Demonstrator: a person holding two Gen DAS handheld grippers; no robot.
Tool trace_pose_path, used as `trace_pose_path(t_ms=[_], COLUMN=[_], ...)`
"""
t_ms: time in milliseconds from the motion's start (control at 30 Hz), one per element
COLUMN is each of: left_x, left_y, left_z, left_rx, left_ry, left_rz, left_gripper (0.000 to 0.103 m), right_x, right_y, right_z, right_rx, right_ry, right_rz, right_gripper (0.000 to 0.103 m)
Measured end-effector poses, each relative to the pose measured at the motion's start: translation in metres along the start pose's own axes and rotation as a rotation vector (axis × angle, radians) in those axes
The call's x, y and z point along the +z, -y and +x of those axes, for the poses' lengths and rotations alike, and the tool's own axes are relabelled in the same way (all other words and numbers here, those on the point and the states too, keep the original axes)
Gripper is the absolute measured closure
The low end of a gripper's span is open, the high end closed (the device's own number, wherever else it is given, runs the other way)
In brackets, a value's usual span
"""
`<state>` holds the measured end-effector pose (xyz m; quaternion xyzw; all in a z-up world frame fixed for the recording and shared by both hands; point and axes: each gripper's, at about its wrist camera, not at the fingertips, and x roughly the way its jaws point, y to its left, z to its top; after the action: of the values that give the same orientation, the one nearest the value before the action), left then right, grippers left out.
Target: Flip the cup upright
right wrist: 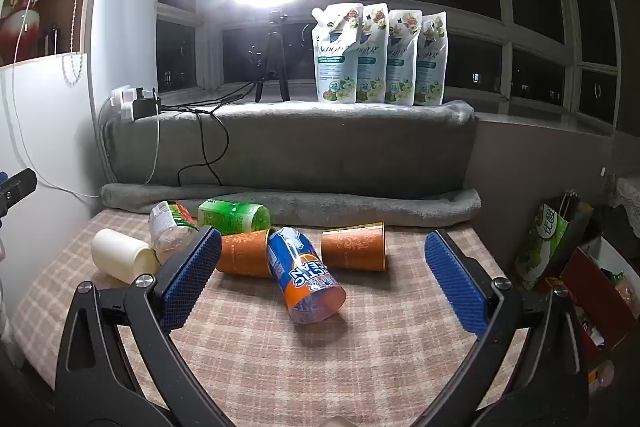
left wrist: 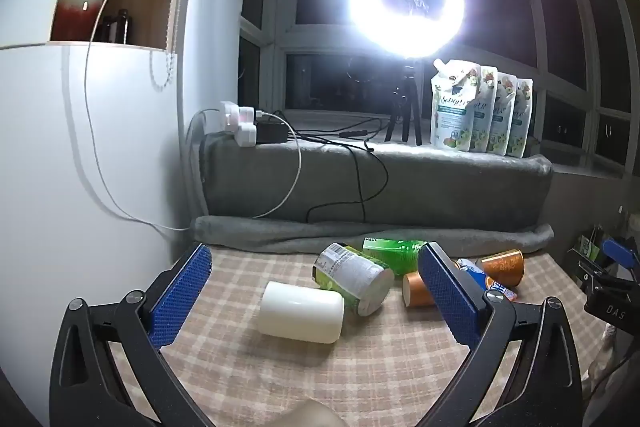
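Note:
Several cups lie on their sides on a checked tablecloth (left wrist: 360, 367). A plain white cup (left wrist: 300, 313) lies nearest my left gripper (left wrist: 316, 275), which is open and empty, its jaws wide on either side of it. Behind it lie a green-and-white cup (left wrist: 352, 277), a green cup (left wrist: 390, 253) and two orange cups (left wrist: 502, 267). In the right wrist view a blue-and-orange cup (right wrist: 306, 277) lies between the blue pads of my open, empty right gripper (right wrist: 324, 259). Orange cups (right wrist: 354, 246) lie behind it, the white cup (right wrist: 120, 255) at the left.
A rolled grey blanket (right wrist: 288, 203) borders the table's far edge below a grey-covered ledge (left wrist: 376, 179). On the ledge stand a ring light on a tripod (left wrist: 406, 1), several detergent pouches (right wrist: 380, 55), and plugs with cables (left wrist: 244, 123). A white cabinet (left wrist: 80, 167) stands left; bags (right wrist: 548, 239) stand right.

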<state>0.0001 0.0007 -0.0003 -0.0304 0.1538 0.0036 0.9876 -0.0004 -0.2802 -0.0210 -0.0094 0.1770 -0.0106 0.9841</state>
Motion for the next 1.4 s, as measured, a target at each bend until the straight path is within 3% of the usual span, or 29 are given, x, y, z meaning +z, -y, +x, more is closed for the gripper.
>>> trace_pose_path(t_ms=[1400], left_x=[-0.0004], left_y=[0.0018], left_z=[-0.0013], left_rx=[0.029], left_ry=[-0.009], left_rz=[0.019], left_gripper=[0.001], right_x=[0.004], right_y=[-0.0014], right_z=[0.0005], right_rx=[-0.002], right_ry=[0.014], right_rz=[-0.003], right_gripper=[0.0])
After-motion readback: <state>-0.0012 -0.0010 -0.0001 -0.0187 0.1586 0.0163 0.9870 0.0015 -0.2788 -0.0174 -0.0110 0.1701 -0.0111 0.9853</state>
